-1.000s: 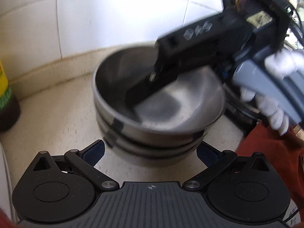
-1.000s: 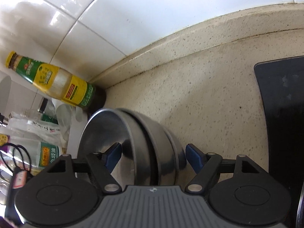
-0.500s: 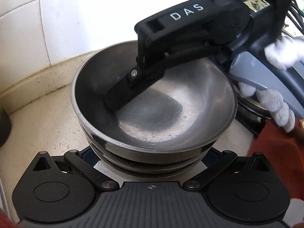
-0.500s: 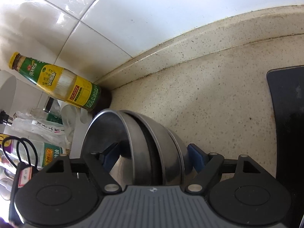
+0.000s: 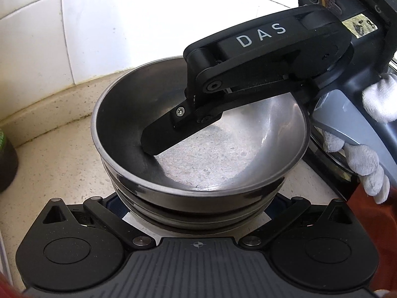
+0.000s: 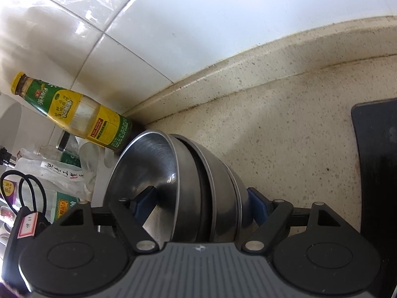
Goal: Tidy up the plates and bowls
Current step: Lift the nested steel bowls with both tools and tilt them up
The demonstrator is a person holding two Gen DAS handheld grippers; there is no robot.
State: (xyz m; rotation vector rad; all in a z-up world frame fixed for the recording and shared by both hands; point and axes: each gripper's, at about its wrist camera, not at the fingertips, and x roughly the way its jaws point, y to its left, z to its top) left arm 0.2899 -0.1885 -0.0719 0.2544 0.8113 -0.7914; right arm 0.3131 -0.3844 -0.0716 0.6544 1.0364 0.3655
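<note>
Left wrist view: A stack of nested steel bowls (image 5: 198,149) fills the centre of the frame, above a speckled beige tabletop (image 5: 57,159) that meets a white tiled wall (image 5: 111,24). The left claw (image 5: 196,206) is spread wide, with one finger on each side of the lower part of the stack; the fingertips are hidden under the bowls, so contact cannot be confirmed. The right claw (image 5: 161,139) enters from the upper right, held by a white-gloved hand (image 5: 367,159). One black finger (image 5: 168,134) lies inside the top bowl, against its inner wall. A dark bottle base (image 5: 7,164) stands at the left edge.

Right wrist view: The bowl stack (image 6: 198,186) appears edge-on, tilted, with the open side facing left. The right claw (image 6: 198,203) clamps the stack across its wall: the left blue pad (image 6: 144,198) is inside the top bowl and the right blue pad (image 6: 255,206) presses the outside of the outermost bowl. A yellow-and-green labelled sauce bottle (image 6: 74,114) stands near the wall corner, just behind the stack. Plastic packets (image 6: 49,173) lie at the left. A black flat panel (image 6: 377,164) occupies the right edge of the tabletop (image 6: 285,136).
</note>
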